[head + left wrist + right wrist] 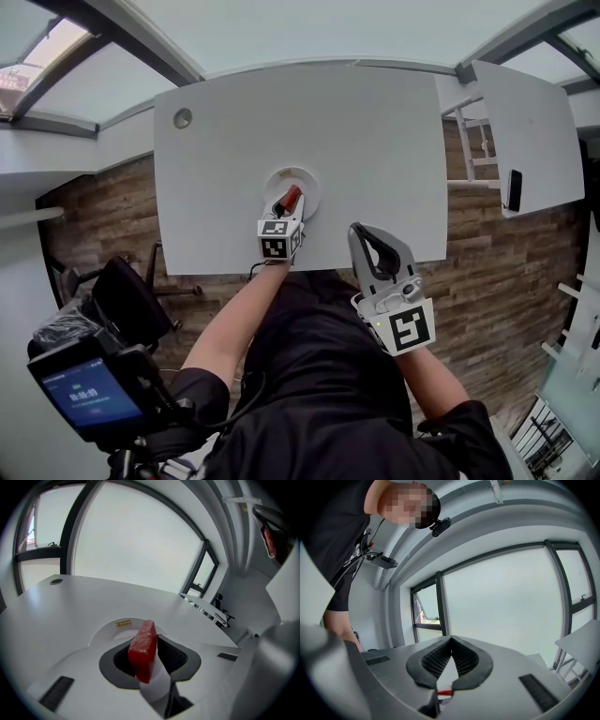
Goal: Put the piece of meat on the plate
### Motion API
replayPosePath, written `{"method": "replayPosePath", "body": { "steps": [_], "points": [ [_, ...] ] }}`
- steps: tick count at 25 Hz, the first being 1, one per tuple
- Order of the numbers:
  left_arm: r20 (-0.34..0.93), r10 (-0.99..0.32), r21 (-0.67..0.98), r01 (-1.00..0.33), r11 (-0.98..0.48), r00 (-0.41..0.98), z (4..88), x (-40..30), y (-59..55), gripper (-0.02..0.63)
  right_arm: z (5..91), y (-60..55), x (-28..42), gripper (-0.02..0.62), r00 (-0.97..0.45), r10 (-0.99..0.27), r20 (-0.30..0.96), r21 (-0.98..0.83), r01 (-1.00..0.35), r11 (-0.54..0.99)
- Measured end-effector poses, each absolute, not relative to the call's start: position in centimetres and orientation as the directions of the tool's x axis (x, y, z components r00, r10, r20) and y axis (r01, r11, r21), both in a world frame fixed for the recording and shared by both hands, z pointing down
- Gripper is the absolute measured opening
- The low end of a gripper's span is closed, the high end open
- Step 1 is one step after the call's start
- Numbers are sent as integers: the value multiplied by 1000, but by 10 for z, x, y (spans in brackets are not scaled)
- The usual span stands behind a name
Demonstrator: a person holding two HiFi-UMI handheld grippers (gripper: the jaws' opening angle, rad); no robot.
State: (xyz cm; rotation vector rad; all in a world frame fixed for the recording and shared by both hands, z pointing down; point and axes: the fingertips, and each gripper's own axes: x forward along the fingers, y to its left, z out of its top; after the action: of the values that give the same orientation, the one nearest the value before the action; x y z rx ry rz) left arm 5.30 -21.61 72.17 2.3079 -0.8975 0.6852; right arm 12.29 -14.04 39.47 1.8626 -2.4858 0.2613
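Observation:
A red piece of meat [290, 199] is pinched upright in my left gripper [286, 203], just above a round white plate [305, 179] on the white table [375, 141]. In the left gripper view the meat [143, 649] stands on edge between the dark pads [172, 656] of the left gripper [152, 645]. There the plate [117, 626] lies just beyond the tips. My right gripper [362, 232] hovers at the table's front edge, to the right of the plate. In its own view the right gripper [450, 640] is shut, tips meeting, with nothing held.
A round cable hole [183, 118] sits at the table's far left corner. A second white desk [530, 122] carrying a dark flat object [514, 189] stands to the right. A black chair [131, 298] and a screen device [86, 394] are at the lower left.

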Motion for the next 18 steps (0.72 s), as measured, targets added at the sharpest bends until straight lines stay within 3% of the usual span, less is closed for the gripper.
{"method": "replayPosePath", "body": {
  "steps": [2, 8, 18],
  "points": [
    [641, -426, 301, -719, -626, 639, 723, 53, -216, 97, 397, -139, 123, 5, -290, -947, 136, -128, -953, 273],
    [649, -442, 278, -734, -620, 619, 725, 52, -222, 212, 397, -134, 123, 6, -283, -949, 139, -130, -955, 266],
    [669, -452, 215, -737, -641, 589, 726, 49, -223, 262, 405, -127, 123, 5, -278, -948, 157, -117, -958, 262]
  ]
}}
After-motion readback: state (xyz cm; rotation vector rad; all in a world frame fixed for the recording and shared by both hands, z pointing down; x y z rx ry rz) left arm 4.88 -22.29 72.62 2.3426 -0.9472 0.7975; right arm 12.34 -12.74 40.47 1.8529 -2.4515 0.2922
